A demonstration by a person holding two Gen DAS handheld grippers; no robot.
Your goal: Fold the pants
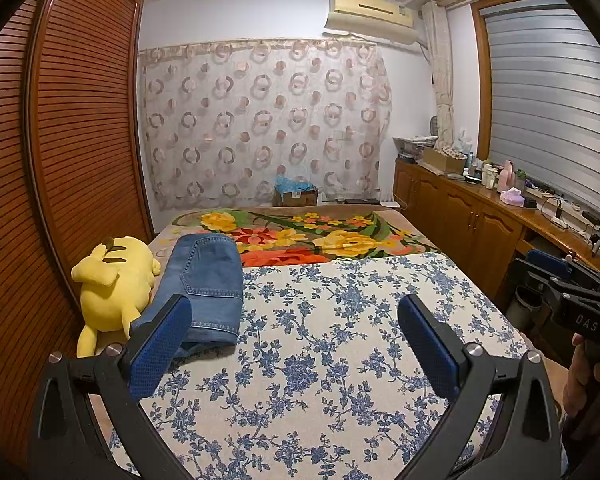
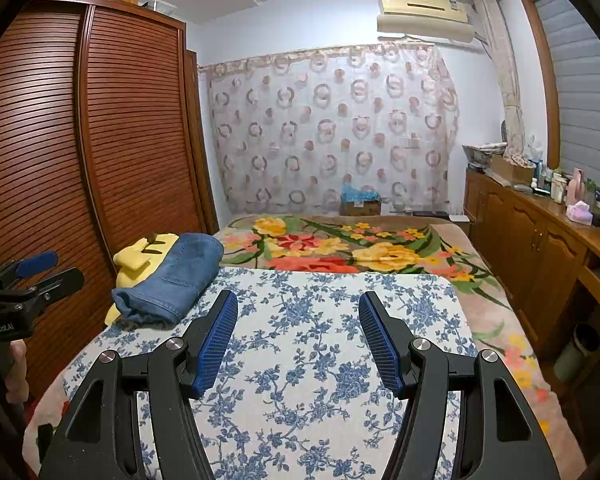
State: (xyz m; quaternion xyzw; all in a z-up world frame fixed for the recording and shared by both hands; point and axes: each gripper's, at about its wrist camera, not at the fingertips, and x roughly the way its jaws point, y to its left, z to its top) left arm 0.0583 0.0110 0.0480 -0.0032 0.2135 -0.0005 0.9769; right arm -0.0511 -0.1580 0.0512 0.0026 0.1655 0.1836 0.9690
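Pants (image 1: 210, 280): blue denim, folded into a thick bundle, lying at the left edge of the blue-floral cloth (image 1: 340, 340), touching a yellow plush toy (image 1: 112, 284). Bed below; slatted wardrobe (image 1: 72, 140) left. Left gripper (image 1: 296, 332) and right gripper (image 2: 298, 328) both spread wide, empty. Toy half hidden behind denim in the right view.

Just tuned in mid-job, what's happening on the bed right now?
A person holds a gripper in each hand over the blue-flowered cloth on the bed. The left gripper and the right gripper both have their jaws open with nothing between them. The jeans already lie folded at the left edge of the cloth, next to the yellow plush toy. Neither gripper touches them.
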